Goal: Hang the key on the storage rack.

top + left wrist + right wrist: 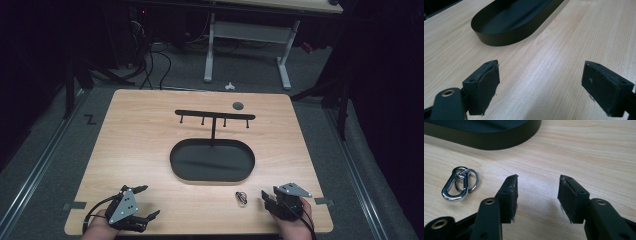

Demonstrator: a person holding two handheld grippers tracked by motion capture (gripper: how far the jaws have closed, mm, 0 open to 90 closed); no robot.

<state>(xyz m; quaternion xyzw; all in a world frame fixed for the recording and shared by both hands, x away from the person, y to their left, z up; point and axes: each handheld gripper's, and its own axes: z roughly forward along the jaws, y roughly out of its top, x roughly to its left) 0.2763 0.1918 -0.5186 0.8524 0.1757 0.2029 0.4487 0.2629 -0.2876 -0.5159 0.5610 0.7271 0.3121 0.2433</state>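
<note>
Clearly the right gripper (537, 195) stands with jaws apart and empty, low in the frame, while the keyring clip (459, 183) lies flat at mid-left. Thin and shiny on the table (599, 157), it may skid away from closing pads.

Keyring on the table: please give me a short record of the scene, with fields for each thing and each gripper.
keyring: silver carabiner clip with ring, flat on the table, near the front edge
tray: black oval tray, mid-table, nothing seen inside
rack: black hook stand rising from the tray's far end
left gripper: open, holds nothing
right gripper: open, holds nothing, beside the keyring, not touching it
</note>
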